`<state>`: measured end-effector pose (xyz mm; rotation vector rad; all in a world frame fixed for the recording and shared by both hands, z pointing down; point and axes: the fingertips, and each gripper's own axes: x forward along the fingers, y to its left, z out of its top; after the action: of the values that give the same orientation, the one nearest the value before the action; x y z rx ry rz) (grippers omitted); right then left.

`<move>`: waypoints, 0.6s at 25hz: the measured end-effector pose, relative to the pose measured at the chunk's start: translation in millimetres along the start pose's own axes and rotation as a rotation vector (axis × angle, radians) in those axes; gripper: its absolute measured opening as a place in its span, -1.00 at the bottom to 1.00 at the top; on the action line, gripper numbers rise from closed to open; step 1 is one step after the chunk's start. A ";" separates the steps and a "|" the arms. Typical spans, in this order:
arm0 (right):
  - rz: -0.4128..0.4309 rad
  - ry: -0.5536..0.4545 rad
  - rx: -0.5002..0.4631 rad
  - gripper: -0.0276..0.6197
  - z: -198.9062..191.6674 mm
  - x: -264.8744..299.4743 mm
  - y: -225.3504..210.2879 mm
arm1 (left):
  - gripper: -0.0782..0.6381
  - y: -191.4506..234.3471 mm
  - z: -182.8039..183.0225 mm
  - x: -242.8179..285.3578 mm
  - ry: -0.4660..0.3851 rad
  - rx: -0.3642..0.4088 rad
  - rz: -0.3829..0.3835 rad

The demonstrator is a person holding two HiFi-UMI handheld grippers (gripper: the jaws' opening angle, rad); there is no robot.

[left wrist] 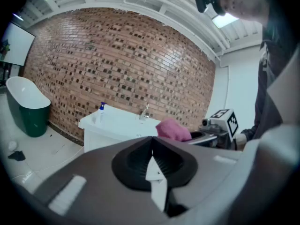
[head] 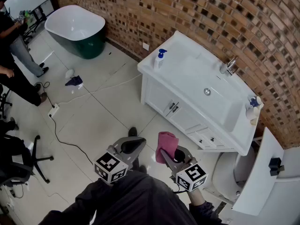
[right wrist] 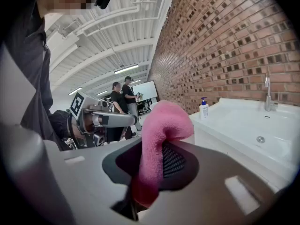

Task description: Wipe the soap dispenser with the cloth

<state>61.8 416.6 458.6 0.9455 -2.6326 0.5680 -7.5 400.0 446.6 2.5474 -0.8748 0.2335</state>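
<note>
Cloth [head: 167, 142]: pink, pinched in right hand-held gripper [head: 164, 156].
Left hand-held gripper [head: 132, 146]: pressed together, empty.
Soap dispenser [head: 160, 59]: well away, upright on the tabletop [head: 187, 78] corner.
Tip: walk up first, lead with the floppy end, and wipe gently so it won't tip.

Pink cloth [right wrist: 157, 139], white blue-capped soap dispenser [head: 159, 59], brown-brick wall [head: 225, 18].

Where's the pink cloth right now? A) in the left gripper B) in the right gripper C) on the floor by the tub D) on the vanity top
B: the right gripper is shut on the pink cloth; the left gripper is shut with nothing in it.
</note>
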 end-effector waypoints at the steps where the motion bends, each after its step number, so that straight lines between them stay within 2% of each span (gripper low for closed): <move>1: -0.001 0.005 0.000 -0.65 4.1 12.0 -7.5 | -0.78 14.5 4.4 5.7 0.002 0.001 -0.001; 7: -0.018 0.039 0.013 -0.65 38.1 90.0 -66.7 | -0.78 103.8 38.6 51.2 0.012 -0.006 -0.034; 15: -0.073 0.075 0.021 -0.65 117.2 187.4 -152.5 | -0.78 215.7 114.8 108.8 0.040 0.039 -0.124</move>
<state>6.8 154.0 468.9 1.0025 -2.5198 0.6021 -53.2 136.5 450.8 2.6125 -0.7008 0.2653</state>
